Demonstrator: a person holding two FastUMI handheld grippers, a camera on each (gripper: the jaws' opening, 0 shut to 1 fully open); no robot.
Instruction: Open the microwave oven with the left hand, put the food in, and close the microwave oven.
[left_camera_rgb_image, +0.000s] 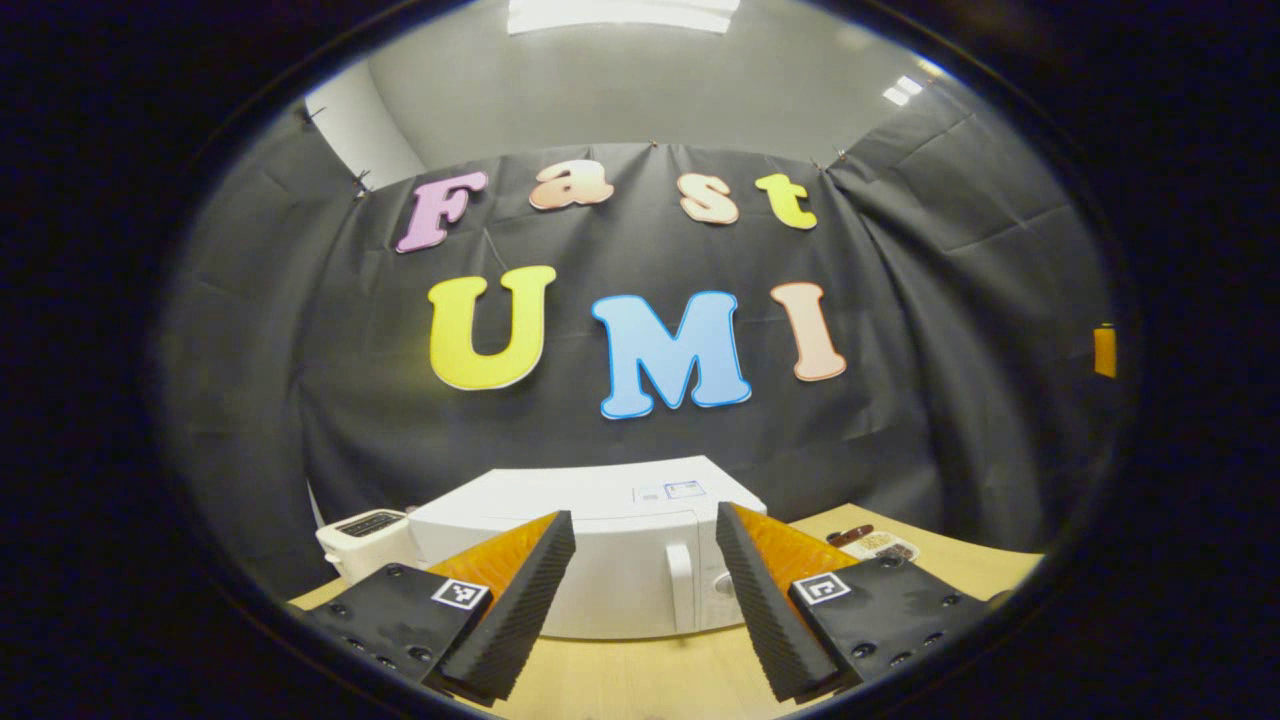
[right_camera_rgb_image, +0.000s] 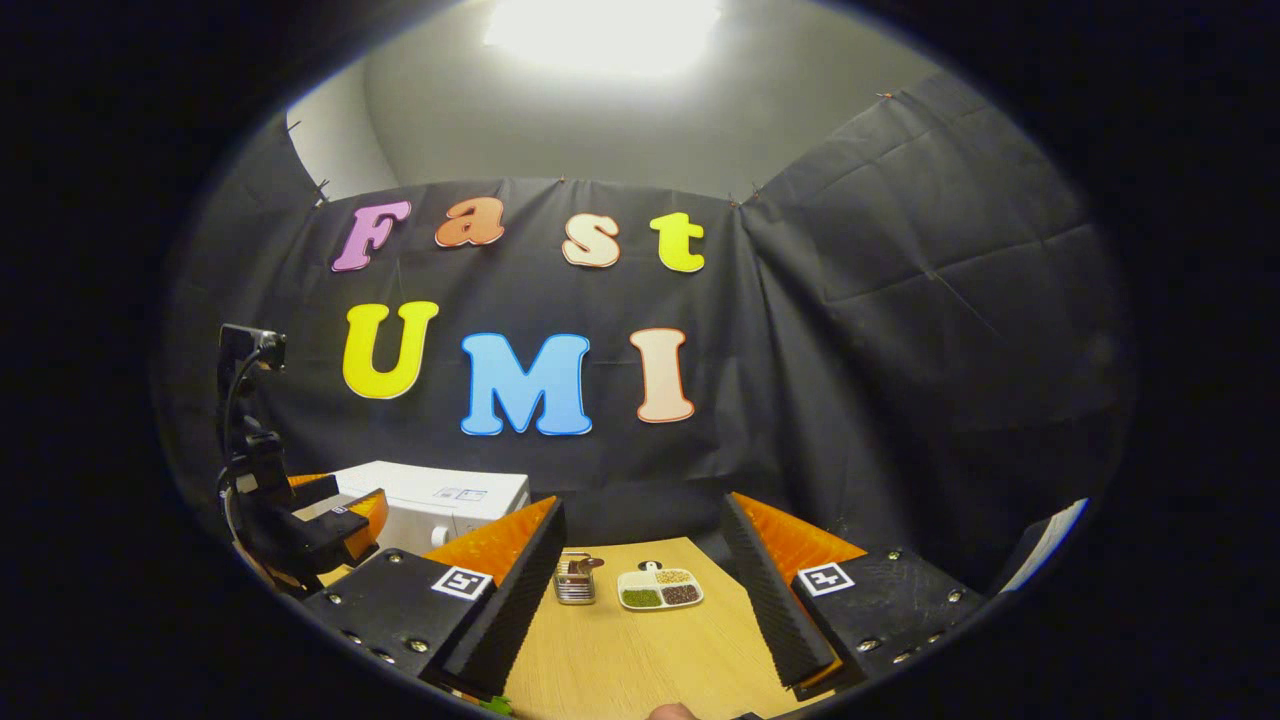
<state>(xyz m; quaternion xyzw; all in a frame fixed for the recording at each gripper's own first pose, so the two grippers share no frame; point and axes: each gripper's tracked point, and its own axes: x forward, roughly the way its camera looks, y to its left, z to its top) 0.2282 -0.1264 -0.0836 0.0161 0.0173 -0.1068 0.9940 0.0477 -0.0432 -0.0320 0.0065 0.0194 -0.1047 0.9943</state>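
My left gripper (left_camera_rgb_image: 645, 545) hangs over the near part of the wooden table (left_camera_rgb_image: 640, 680) with its fingers spread wide and nothing between them, aimed straight at the white microwave oven (left_camera_rgb_image: 600, 560) that stands at the far side against the black cloth wall. The door is closed, and its upright white handle (left_camera_rgb_image: 680, 585) sits toward the right of the front, seen in the gap between my fingers. A white toaster (left_camera_rgb_image: 365, 540) stands just left of the oven. To the right of the oven, farther along the table, lies the plate of food (left_camera_rgb_image: 880, 545). My right gripper (right_camera_rgb_image: 640, 550) is also spread apart and holds nothing; it points at the divided plate of food (right_camera_rgb_image: 660, 588), which rests on the table beyond my fingertips, with a small metal rack (right_camera_rgb_image: 574, 580) just to its left. In the right gripper view the left gripper (right_camera_rgb_image: 335, 515) shows at the left, in front of the microwave oven (right_camera_rgb_image: 450, 495).
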